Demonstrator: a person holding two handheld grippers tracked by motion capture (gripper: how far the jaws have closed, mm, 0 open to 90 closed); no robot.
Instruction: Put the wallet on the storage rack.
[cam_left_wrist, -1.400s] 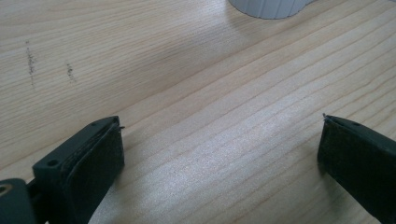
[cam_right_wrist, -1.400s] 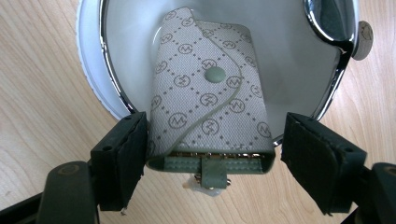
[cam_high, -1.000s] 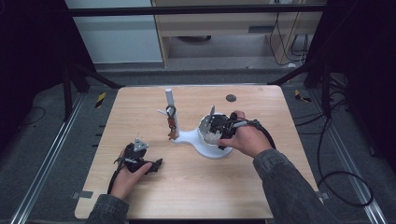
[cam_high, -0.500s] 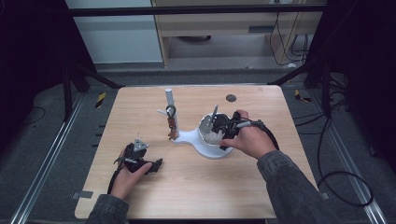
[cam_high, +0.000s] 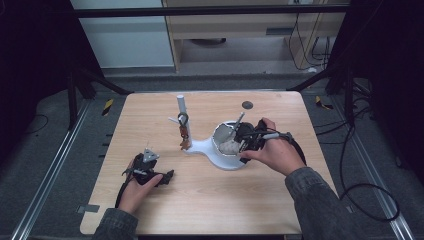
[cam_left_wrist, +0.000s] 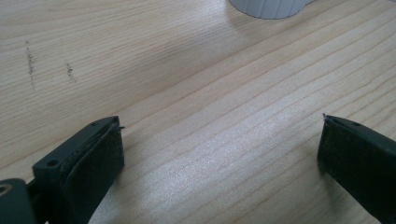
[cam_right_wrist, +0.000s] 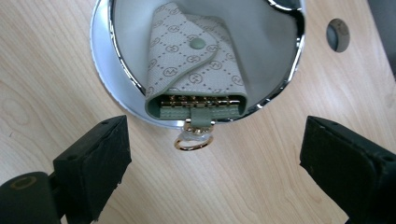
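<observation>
A cream monogram key case (cam_right_wrist: 196, 70) with green trim lies in the white chrome-rimmed bowl (cam_right_wrist: 105, 60). Its gold ring (cam_right_wrist: 194, 142) hangs over the rim. My right gripper (cam_right_wrist: 215, 154) hovers just above that end with its jaws wide apart. They have just been opening, and the pads (cam_right_wrist: 100, 168) touch nothing. In the high view the right gripper (cam_high: 243, 139) sits at the bowl's (cam_high: 220, 159) right side. My left gripper (cam_high: 167, 176) rests open on the table at the front left, and bare wood lies between its jaws (cam_left_wrist: 219, 154).
The bowl belongs to a white stand with an upright post (cam_high: 181, 107). A dark key bunch (cam_high: 184, 132) hangs from the post. A round grommet (cam_high: 247, 105) sits in the tabletop behind the bowl. The stand's base (cam_left_wrist: 268, 7) lies ahead of the left gripper.
My right gripper has drawn back slightly to the right from over the bowl, and its jaws stand wider. The left hand has not moved.
</observation>
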